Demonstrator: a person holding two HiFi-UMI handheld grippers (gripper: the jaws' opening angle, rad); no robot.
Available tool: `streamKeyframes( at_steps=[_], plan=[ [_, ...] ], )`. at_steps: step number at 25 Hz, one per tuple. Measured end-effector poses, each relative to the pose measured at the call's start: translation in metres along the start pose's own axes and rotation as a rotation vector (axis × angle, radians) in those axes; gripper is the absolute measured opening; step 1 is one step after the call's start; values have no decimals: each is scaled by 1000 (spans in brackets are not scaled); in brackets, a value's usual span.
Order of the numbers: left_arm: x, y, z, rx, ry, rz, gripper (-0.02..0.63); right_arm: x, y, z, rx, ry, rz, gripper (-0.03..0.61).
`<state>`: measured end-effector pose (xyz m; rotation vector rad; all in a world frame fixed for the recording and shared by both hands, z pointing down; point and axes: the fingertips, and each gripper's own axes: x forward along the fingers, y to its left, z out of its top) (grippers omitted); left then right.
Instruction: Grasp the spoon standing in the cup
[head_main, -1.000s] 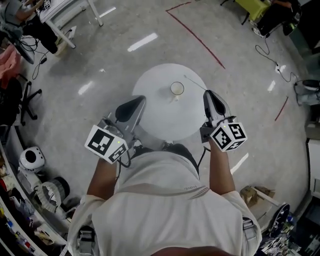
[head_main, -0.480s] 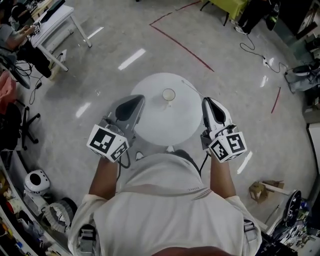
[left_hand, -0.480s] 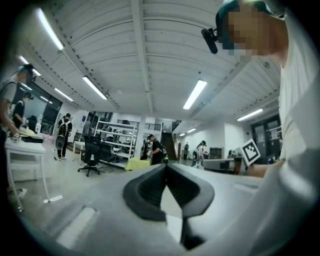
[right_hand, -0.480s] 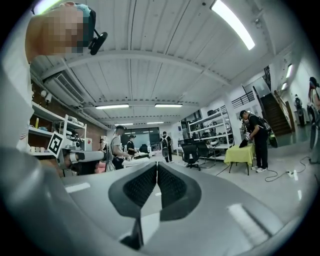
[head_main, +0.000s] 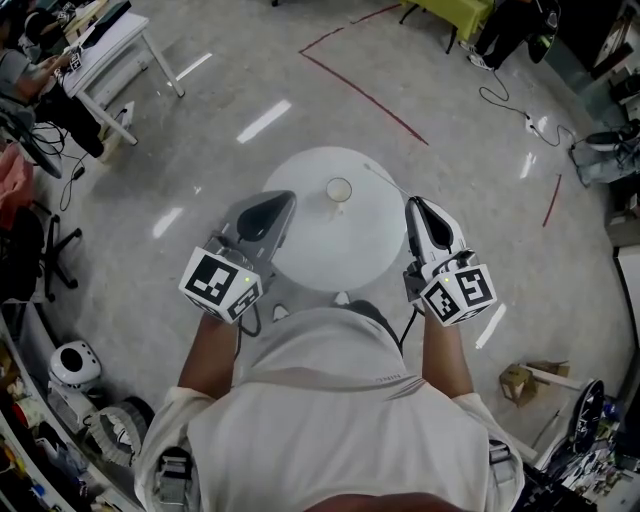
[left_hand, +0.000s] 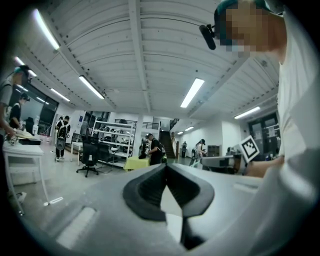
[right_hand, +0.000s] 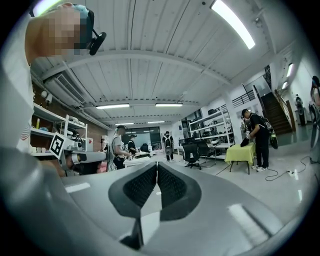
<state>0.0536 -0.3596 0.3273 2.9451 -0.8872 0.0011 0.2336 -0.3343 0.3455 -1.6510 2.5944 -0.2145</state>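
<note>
Reaching toward the cup (head_main: 339, 189) at upper centre, the right gripper (head_main: 418, 208), pinched shut and empty like the left gripper (head_main: 272, 205), should open before straddling the spoon, too small to see.

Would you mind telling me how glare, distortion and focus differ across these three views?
Head view: fisheye curves the scene, lamp reflections streak the glossy floor, the cup is small but clear. Left gripper view: dark vignette, the left gripper soft close up. Right gripper view: likewise, ceiling lamp blown out.
</note>
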Motion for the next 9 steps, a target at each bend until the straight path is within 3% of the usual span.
streamKeyframes(
  at_steps=[9],
  plan=[
    [-9,-5,0,1,5,-2,2,0,11,1,1,6,25,12]
  ],
)
